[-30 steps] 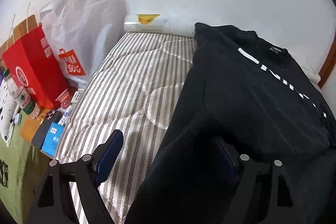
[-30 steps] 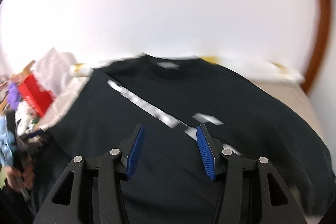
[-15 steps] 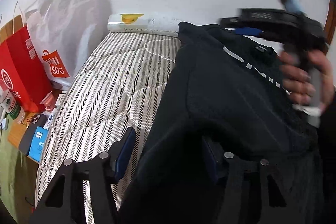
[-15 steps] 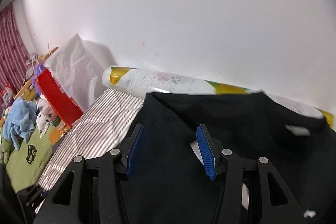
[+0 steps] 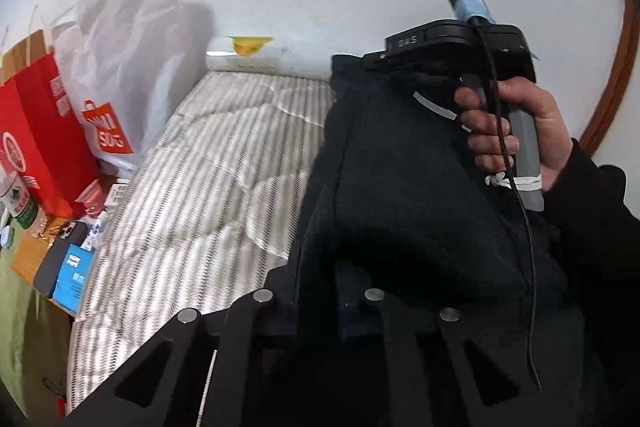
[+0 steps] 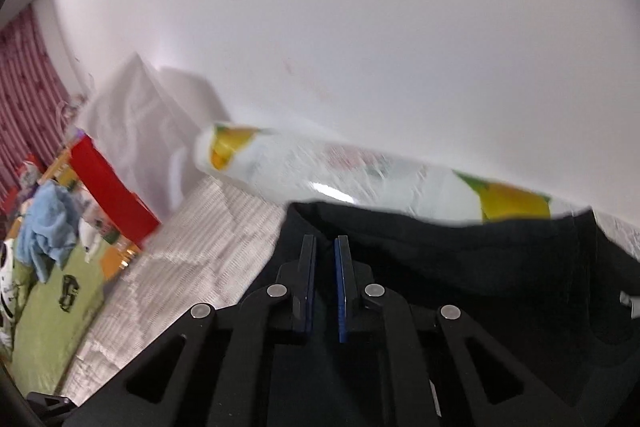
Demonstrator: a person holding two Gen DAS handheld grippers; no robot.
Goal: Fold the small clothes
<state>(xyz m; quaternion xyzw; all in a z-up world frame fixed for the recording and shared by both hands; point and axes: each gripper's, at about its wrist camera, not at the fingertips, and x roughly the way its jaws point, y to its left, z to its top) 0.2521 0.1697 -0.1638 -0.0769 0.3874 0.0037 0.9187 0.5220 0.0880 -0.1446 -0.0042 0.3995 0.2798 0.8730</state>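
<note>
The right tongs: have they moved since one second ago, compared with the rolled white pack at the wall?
Yes. The right tongs have gone left along the black shirt to its left edge, nearer the rolled pack's left end.

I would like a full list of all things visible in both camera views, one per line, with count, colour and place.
garment: one, black, on the bed's right part, gripped at two points
bed cover: one, grey-white striped, under the garment
rolled bundle: one, white with yellow, along the wall
paper bag: one, red, left of the bed
plastic bag: one, white, behind the red bag
cloth: one, light blue, far left
left gripper: black, jaws shut on the garment
right gripper: black, blue pads, jaws shut on the garment
hand: one, holding the right gripper's handle
</note>
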